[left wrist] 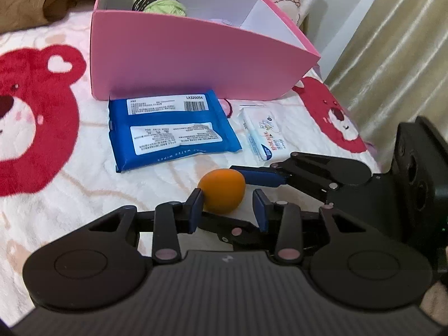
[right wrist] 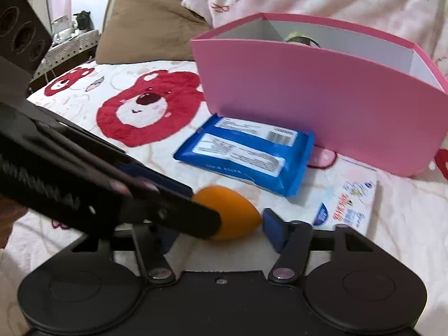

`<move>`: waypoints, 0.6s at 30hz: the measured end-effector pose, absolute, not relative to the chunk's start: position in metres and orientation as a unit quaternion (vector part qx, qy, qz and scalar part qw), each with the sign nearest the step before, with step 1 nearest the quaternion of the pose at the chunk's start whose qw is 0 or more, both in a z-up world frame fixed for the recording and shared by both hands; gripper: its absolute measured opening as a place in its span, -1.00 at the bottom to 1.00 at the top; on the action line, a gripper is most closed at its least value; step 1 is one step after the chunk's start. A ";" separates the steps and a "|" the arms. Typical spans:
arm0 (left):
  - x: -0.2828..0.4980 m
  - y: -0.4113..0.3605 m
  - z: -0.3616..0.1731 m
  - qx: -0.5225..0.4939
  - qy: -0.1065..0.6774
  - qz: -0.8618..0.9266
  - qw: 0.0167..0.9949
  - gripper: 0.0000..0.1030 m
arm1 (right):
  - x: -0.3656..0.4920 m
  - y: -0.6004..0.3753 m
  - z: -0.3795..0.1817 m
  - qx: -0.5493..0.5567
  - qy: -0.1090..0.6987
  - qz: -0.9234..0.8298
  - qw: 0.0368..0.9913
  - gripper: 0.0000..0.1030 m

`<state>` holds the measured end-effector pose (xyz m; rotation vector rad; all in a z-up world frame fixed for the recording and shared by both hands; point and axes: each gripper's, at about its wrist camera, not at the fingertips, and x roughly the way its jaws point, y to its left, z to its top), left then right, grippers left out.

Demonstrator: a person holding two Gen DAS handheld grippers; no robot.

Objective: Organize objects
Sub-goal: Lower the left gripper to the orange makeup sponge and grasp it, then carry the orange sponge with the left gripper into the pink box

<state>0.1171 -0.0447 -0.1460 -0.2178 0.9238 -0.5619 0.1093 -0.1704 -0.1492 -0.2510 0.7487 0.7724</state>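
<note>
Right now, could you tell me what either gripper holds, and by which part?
Cannot tell: the orange sponge sits between both grippers' fingers. The left gripper touches its side with one pad only; on the right gripper one finger is hidden.

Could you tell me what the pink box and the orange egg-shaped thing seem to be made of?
Pink box: likely matte cardboard, with thin flat walls and a white inside. Orange egg-shaped thing: probably soft foam sponge, matte with no glare; its firmness cannot be judged.

a bed under a white blanket [left wrist: 70, 190] with red bears; brown pillow [right wrist: 148, 22]; beige curtain [left wrist: 392, 56].
</note>
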 end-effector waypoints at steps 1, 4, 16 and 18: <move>0.117 -0.046 -0.147 -0.102 0.440 -0.264 0.852 -0.27 | 0.109 -0.168 -0.150 -0.126 0.355 0.362 0.853 0.13; 0.116 -0.043 -0.147 -0.127 0.444 -0.265 0.847 -0.21 | 0.107 -0.167 -0.148 -0.136 0.354 0.357 0.854 0.11; 0.105 -0.035 -0.130 -0.162 0.478 -0.269 0.820 -0.22 | 0.082 -0.161 -0.124 -0.171 0.365 0.343 0.848 0.11; 0.103 -0.038 -0.121 -0.156 0.487 -0.266 0.817 -0.23 | 0.079 -0.161 -0.117 -0.164 0.374 0.337 0.849 0.11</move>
